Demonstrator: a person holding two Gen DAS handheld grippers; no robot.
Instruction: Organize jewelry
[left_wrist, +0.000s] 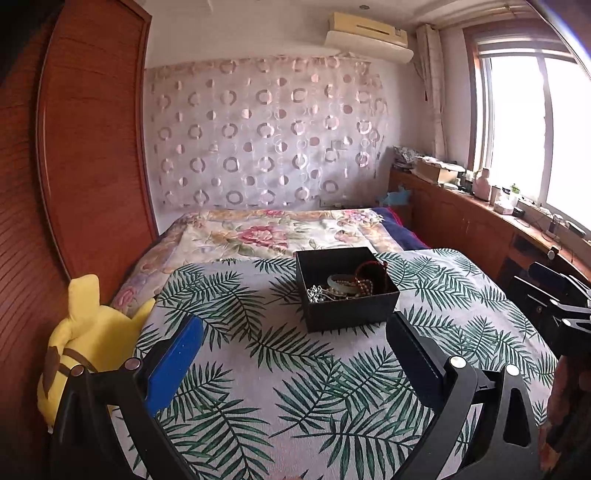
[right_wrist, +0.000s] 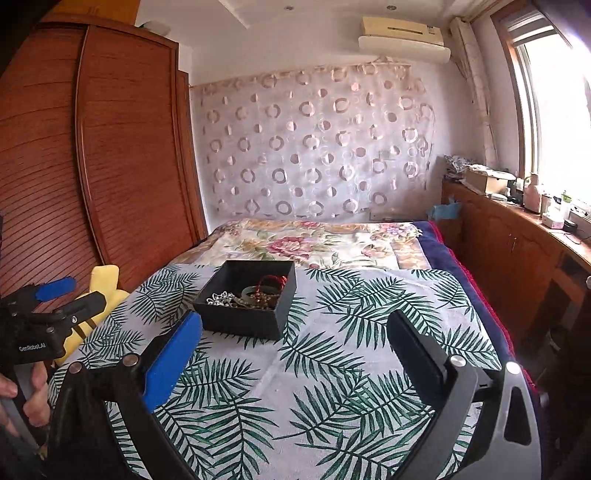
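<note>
A black open box (left_wrist: 351, 306) stands on the leaf-print cloth (left_wrist: 258, 369). It holds a heap of jewelry (left_wrist: 347, 286): a silver chain, a pale bangle, brown beads and a red cord. The box also shows in the right wrist view (right_wrist: 243, 317) with the jewelry (right_wrist: 251, 293) inside. My left gripper (left_wrist: 295, 332) is open and empty, a short way in front of the box. My right gripper (right_wrist: 295, 328) is open and empty, in front and to the right of the box. The left gripper also shows at the left edge of the right wrist view (right_wrist: 70, 295).
A yellow plush toy (left_wrist: 88, 343) lies at the cloth's left edge beside a wooden wardrobe (left_wrist: 81, 147). A floral bedspread (left_wrist: 266, 232) lies beyond the box. A wooden cabinet (right_wrist: 517, 243) with clutter runs along the right under the window.
</note>
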